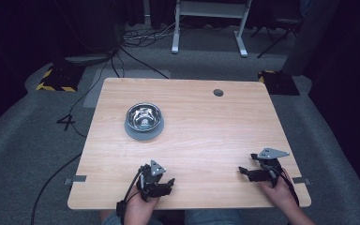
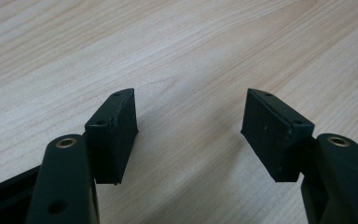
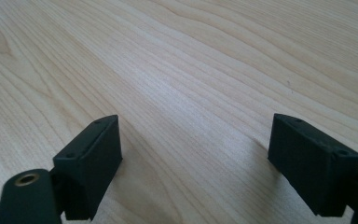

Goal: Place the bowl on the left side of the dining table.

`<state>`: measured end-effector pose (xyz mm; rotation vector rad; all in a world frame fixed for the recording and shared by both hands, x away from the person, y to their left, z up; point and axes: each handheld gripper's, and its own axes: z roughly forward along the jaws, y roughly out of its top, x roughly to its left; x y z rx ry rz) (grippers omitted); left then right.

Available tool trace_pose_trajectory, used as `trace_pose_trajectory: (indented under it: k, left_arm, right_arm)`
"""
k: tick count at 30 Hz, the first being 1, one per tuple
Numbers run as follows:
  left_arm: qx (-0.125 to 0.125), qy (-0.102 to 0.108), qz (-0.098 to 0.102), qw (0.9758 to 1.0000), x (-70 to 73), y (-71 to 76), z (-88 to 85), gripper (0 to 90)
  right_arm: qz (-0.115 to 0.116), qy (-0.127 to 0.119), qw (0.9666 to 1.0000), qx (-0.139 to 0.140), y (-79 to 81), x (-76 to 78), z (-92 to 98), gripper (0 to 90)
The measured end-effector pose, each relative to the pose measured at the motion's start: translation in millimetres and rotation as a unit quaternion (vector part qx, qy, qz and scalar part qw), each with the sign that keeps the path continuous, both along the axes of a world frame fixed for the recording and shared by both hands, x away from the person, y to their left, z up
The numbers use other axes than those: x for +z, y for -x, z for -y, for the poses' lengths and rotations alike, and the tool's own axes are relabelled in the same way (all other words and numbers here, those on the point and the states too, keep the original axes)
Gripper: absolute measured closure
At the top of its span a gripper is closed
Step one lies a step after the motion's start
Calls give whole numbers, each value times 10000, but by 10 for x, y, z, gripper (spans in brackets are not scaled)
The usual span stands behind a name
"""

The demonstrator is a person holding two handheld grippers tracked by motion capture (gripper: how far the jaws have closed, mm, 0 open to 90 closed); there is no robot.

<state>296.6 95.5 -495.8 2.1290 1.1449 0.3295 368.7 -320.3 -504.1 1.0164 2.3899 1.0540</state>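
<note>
A shiny steel bowl (image 1: 143, 117) on a grey round base sits on the wooden table (image 1: 201, 126), left of centre and toward the far side. My left gripper (image 1: 170, 183) rests near the front edge at the left, held by a hand, jaws pointing right. In the left gripper view the left gripper (image 2: 189, 133) stands open over bare wood. My right gripper (image 1: 243, 171) lies near the front right corner, pointing left. The right gripper (image 3: 198, 163) in its own view is open wide, with only table grain between the pads.
A small round cable hole (image 1: 218, 92) marks the table's far side. Beyond the table are grey carpet, black cables (image 1: 122, 61), a white desk frame (image 1: 208, 23) and yellow-black striped floor plates (image 1: 56, 79).
</note>
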Motion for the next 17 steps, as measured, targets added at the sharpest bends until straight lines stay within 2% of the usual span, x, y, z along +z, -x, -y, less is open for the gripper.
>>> trace_pose_trajectory:
  k: [3,6,17]
  left_arm:
    - [-66,-152,253,9995,-43,19,41,338]
    - [-54,-160,312,9994,-56,15,49,320]
    - [-29,-138,301,9994,-59,-15,56,321]
  right_arm:
    - [3,3,10000,-11,0,-1,-2,172]
    - [2,-4,10000,-19,0,-1,-3,172]
    - [0,-14,10000,-19,2,-1,-4,172]
